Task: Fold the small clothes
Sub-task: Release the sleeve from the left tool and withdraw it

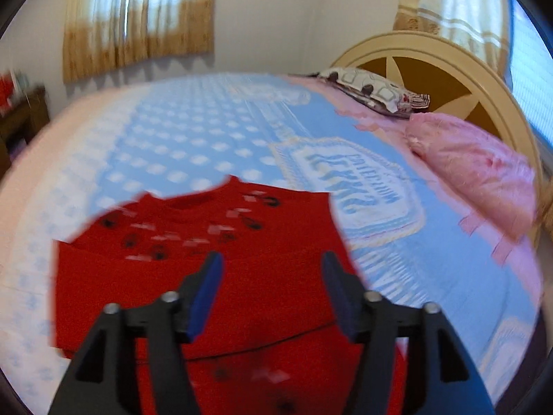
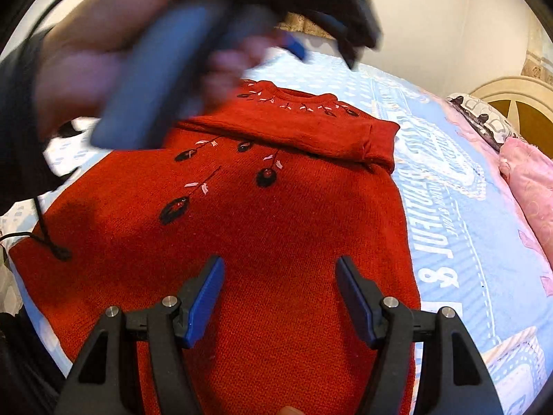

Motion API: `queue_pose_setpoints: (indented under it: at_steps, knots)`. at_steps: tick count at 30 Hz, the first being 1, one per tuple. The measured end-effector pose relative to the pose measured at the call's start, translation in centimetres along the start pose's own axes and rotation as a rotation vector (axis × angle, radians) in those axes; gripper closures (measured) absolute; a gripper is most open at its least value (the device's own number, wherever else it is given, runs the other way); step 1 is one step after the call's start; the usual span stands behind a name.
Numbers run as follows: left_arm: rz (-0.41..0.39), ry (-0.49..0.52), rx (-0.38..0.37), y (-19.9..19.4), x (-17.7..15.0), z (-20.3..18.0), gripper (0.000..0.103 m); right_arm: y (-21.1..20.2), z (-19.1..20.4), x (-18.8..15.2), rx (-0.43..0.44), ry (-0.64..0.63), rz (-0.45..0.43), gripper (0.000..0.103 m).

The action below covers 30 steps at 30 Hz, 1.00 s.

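A small red knit sweater (image 2: pixel 276 214) with black and pink embroidered flowers lies flat on the bed, one sleeve (image 2: pixel 311 131) folded across its chest. It also shows in the left wrist view (image 1: pixel 242 276), blurred. My right gripper (image 2: pixel 280 266) is open and empty, hovering over the sweater's lower body. My left gripper (image 1: pixel 271 263) is open and empty above the sweater. In the right wrist view it appears blurred at the top (image 2: pixel 325 48), held in a hand over the sweater's collar.
The bed has a light blue printed sheet (image 1: pixel 207 131) with pink borders. A pink pillow (image 1: pixel 473 166) and a patterned pillow (image 1: pixel 373 90) lie by the round headboard (image 1: pixel 449 69). A dark cabinet (image 1: pixel 20 117) stands at left. A black cord (image 2: pixel 48 242) lies on the sweater's left edge.
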<state>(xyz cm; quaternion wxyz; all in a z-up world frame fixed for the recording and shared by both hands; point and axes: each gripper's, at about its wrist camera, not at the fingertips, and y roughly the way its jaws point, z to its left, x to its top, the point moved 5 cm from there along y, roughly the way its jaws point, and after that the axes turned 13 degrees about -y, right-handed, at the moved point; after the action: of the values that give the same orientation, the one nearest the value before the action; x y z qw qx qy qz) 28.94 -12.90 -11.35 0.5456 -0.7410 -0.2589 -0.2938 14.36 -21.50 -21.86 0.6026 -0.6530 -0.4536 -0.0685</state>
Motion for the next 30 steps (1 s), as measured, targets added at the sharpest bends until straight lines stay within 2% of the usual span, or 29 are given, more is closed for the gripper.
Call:
queue_pose_setpoints:
  at_steps: [3, 6, 7, 9, 10, 14, 18, 20, 23, 26, 30]
  knots:
    - [-0.063, 0.082, 0.141, -2.2, -1.9, 5.0, 0.032, -0.2, 0.0, -0.2, 0.005, 0.011, -0.006, 0.036]
    - [-0.095, 0.108, 0.303, -3.7, -3.6, 11.1, 0.03, -0.4, -0.1, -0.5, 0.015, 0.034, -0.015, 0.036]
    - [-0.095, 0.105, 0.368, -4.1, -4.3, 13.5, 0.03, -0.5, -0.2, -0.6, 0.017, 0.043, -0.015, 0.036]
    - [-0.073, 0.079, 0.452, -4.4, -5.4, 17.4, 0.03, -0.8, -0.5, -0.6, 0.016, 0.063, -0.01, 0.036]
    - [-0.057, 0.062, 0.467, -4.3, -5.6, 18.5, 0.03, -0.8, -0.7, -0.5, 0.014, 0.072, -0.007, 0.036]
    - [-0.02, -0.052, 0.434, -3.6, -5.9, 21.3, 0.03, -1.7, -1.6, 0.5, 0.018, 0.11, 0.004, 0.036]
    - [0.002, -0.102, 0.349, -1.9, -5.2, 20.1, 0.03, -2.9, -3.2, 2.5, 0.078, 0.176, 0.009, 0.036]
    - [0.022, -0.099, 0.328, -1.0, -5.8, 19.9, 0.025, -3.4, -4.5, 3.4, 0.079, 0.207, 0.006, 0.036]
    - [0.059, -0.098, 0.397, 0.9, -6.1, 20.9, 0.021, -3.2, -6.5, 5.2, 0.03, 0.226, 0.009, 0.036]
    - [0.069, -0.146, 0.399, 1.3, -5.9, 21.9, 0.012, -1.4, -8.2, 6.8, 0.002, 0.244, 0.026, 0.036]
    - [0.057, -0.153, 0.396, 1.2, -6.4, 22.0, 0.009, 3.1, -10.5, 8.1, -0.03, 0.29, 0.066, 0.036]
